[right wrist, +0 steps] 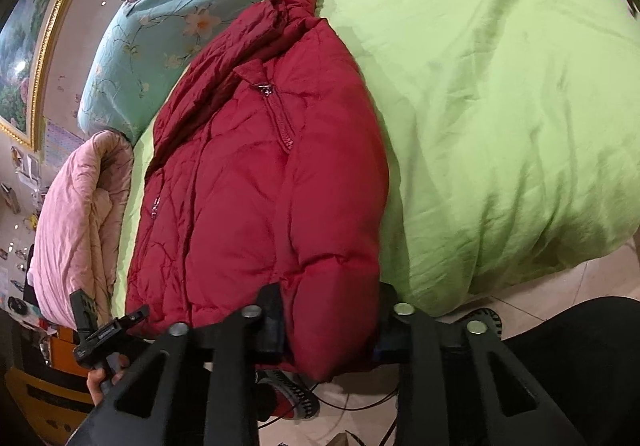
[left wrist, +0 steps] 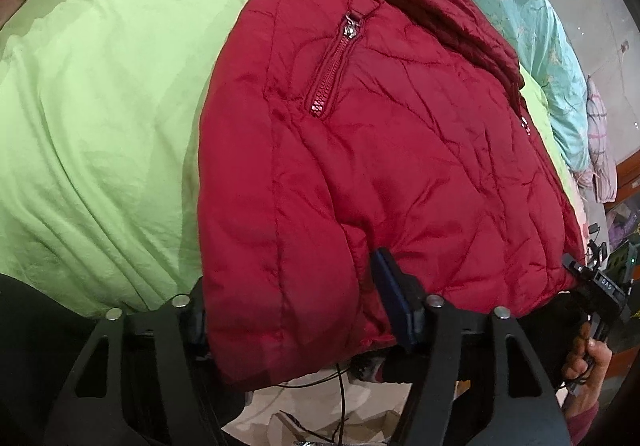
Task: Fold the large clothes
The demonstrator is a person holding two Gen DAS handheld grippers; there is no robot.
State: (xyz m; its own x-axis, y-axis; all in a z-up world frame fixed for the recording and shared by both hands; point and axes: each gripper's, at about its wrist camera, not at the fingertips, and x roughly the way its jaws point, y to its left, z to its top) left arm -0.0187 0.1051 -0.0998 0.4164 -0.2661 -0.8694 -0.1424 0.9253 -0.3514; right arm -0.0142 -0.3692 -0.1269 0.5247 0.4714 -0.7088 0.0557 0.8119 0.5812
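Surface: green bedspread (left wrist: pixel 100 106), filling the left of the left wrist frame.
Jacket: red puffer jacket (left wrist: pixel 380 174) lies on it, long axis from hem at lower frame to collar at top.
Left gripper (left wrist: pixel 292 310): jaws straddle the hem, clamping not confirmed.
Right gripper (right wrist: pixel 332 322): closed on the hem's other corner.
Relation: both grippers at the near hem; the collar lies straight ahead, far from both.

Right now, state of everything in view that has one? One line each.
red jacket: lying flat on the quilt, hem hanging over the bed edge.
pocket zipper: zipped shut.
left gripper: closed on the jacket hem.
right gripper: closed on the hem corner.
green quilt: spread out, wrinkled.
pink blanket: bunched up beside the jacket.
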